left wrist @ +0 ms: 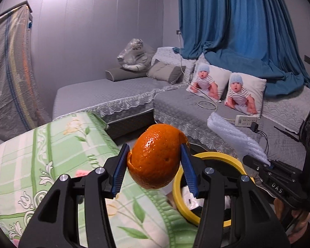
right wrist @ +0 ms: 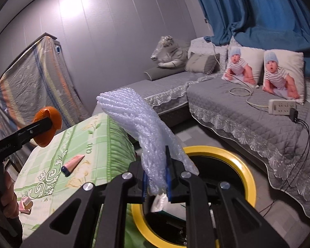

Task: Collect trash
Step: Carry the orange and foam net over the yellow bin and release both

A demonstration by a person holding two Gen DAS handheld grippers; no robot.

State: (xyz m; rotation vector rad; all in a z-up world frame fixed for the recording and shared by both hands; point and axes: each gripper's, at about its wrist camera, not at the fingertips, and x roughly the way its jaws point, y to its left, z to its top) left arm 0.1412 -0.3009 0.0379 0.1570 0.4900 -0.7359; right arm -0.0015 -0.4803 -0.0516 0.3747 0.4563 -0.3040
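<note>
My left gripper [left wrist: 155, 161] is shut on an orange peel [left wrist: 155, 155], a hollow cup of rind, held above the edge of the green table. It also shows in the right wrist view [right wrist: 46, 125]. My right gripper [right wrist: 157, 177] is shut on a twisted sheet of bubble wrap [right wrist: 138, 124], held over the yellow-rimmed trash bin [right wrist: 241, 165]. The bin [left wrist: 219, 157] sits just beyond and right of the peel in the left wrist view, with white trash inside. The bubble wrap [left wrist: 233, 134] and the right gripper [left wrist: 268, 164] show at the right there.
A table with a green floral cloth [right wrist: 76, 144] stands left of the bin; a pink tube [right wrist: 72, 164] and a small pink wrapper [right wrist: 25, 203] lie on it. A grey sofa [right wrist: 237, 113] with baby-print cushions, a power strip [right wrist: 282, 106] and cables runs behind.
</note>
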